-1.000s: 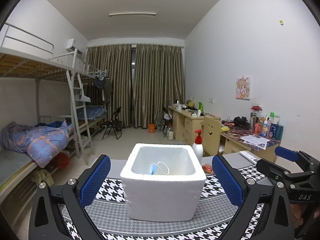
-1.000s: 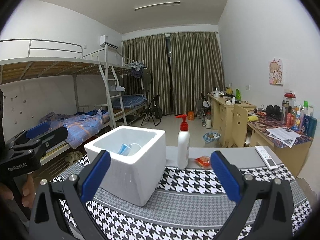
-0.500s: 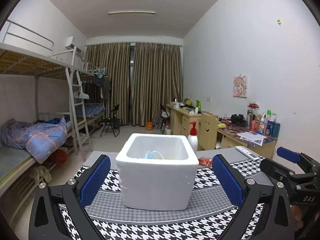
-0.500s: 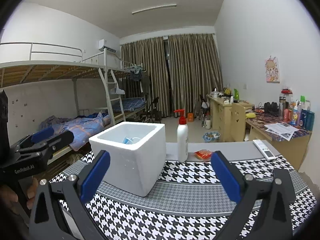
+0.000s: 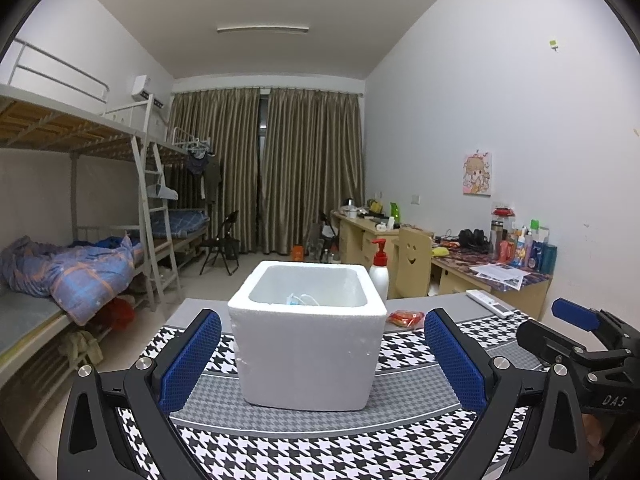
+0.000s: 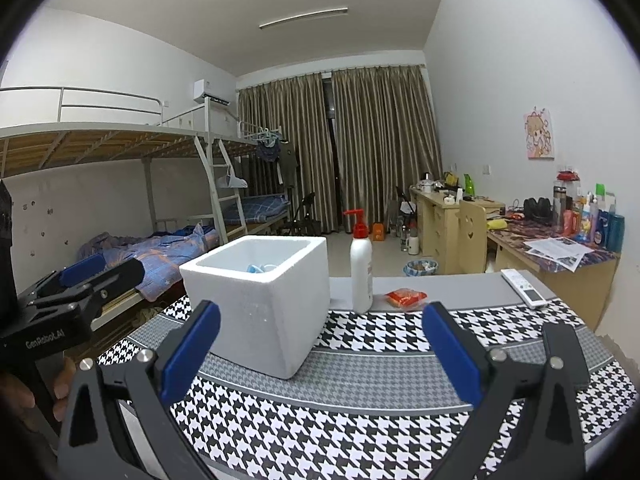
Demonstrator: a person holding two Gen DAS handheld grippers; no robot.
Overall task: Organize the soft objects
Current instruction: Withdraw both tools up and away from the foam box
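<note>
Jaws of the left gripper [image 5: 322,354] stand wide apart, empty, the white foam box [image 5: 306,334] between and beyond them on the counter [image 5: 280,448]; a blue face mask [image 5: 298,300] lies inside. Right gripper [image 6: 320,350] likewise gapes empty, box far-left of centre.

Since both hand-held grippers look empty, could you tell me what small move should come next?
Probably move the open right hand-held gripper forward toward the orange packet beside the pump bottle: it lies outside the foam box, where a blue mask already sits.
</note>
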